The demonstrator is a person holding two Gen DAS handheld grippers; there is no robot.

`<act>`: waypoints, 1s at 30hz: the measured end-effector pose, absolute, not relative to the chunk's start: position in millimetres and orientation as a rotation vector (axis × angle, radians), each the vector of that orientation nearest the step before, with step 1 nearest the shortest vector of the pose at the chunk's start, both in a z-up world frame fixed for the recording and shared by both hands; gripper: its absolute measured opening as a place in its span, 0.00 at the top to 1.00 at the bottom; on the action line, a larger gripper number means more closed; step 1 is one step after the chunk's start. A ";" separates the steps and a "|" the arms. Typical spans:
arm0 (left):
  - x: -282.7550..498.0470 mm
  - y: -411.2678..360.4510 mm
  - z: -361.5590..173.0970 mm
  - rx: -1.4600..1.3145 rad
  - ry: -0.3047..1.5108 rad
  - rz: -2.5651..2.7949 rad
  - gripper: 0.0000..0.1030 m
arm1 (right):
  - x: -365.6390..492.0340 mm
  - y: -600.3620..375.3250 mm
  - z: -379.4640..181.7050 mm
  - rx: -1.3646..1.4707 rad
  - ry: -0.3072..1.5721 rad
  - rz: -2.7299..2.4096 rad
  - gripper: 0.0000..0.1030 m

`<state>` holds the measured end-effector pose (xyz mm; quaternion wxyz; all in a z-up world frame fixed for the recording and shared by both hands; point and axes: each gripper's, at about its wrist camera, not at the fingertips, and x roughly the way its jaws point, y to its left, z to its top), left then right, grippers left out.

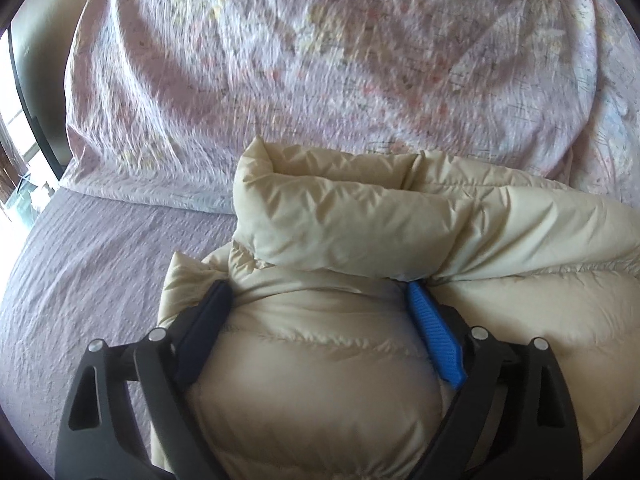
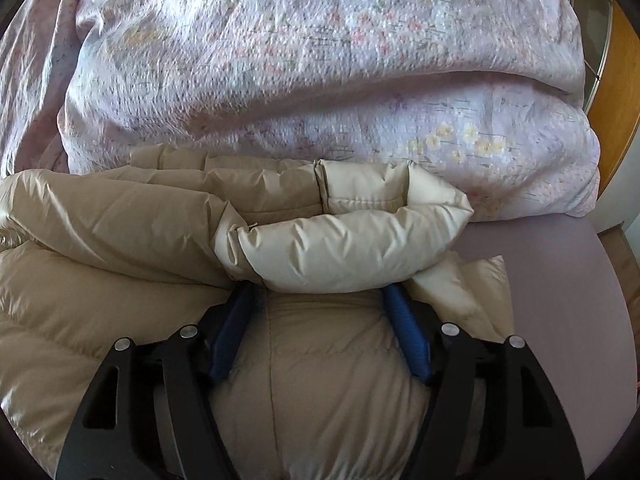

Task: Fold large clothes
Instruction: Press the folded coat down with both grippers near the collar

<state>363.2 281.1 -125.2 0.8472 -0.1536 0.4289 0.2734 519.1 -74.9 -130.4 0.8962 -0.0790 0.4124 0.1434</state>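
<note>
A cream puffer jacket point(image 1: 360, 232) lies on a bed with a lilac sheet point(image 1: 100, 280). In the left wrist view my left gripper point(image 1: 316, 292) has its blue fingers point(image 1: 434, 336) spread wide, with a thick bulge of the jacket pressed between them. In the right wrist view the jacket point(image 2: 120, 220) fills the lower frame, and my right gripper point(image 2: 320, 292) likewise clamps a puffy fold between its blue fingers point(image 2: 408, 336). A rolled padded edge of the jacket lies just beyond both sets of fingertips and hides the tips.
A floral pink duvet point(image 1: 320, 60) is heaped at the far side of the bed, also in the right wrist view point(image 2: 320, 60). A window and dark frame point(image 1: 24, 120) are at the left. A wooden panel point(image 2: 620, 100) stands at the right. The lilac sheet point(image 2: 560, 300) shows right of the jacket.
</note>
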 end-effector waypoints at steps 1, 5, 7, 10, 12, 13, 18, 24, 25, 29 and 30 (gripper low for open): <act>364.4 282.6 -127.4 -0.331 0.908 0.574 0.12 | 525.5 -72.1 -129.6 -0.163 0.857 0.296 0.32; 369.9 288.7 -134.8 -0.327 0.923 0.575 0.09 | 526.0 -81.5 -130.1 -0.163 0.860 0.291 0.32; 373.1 286.0 -136.2 -0.325 0.926 0.574 0.09 | 526.7 -80.6 -130.7 -0.162 0.862 0.290 0.31; 375.7 286.0 -138.4 -0.324 0.931 0.578 0.08 | 526.6 -85.1 -129.0 -0.161 0.863 0.291 0.31; 376.0 286.2 -138.7 -0.323 0.931 0.578 0.08 | 526.4 -84.3 -129.1 -0.161 0.862 0.292 0.31; 376.3 286.6 -139.1 -0.323 0.931 0.579 0.08 | 526.6 -83.6 -129.5 -0.161 0.862 0.292 0.31; 375.7 285.8 -138.1 -0.323 0.931 0.579 0.08 | 527.9 -80.4 -131.2 -0.160 0.861 0.293 0.31; 375.5 285.3 -137.7 -0.323 0.933 0.581 0.08 | 527.2 -80.0 -131.2 -0.159 0.861 0.294 0.31; 375.6 285.3 -137.7 -0.323 0.933 0.581 0.08 | 527.1 -79.8 -131.2 -0.159 0.861 0.294 0.31; 376.7 286.4 -139.2 -0.322 0.934 0.582 0.08 | 526.2 -81.7 -130.1 -0.159 0.860 0.294 0.30; 376.0 285.6 -138.2 -0.323 0.934 0.582 0.08 | 527.6 -81.2 -130.7 -0.158 0.860 0.294 0.30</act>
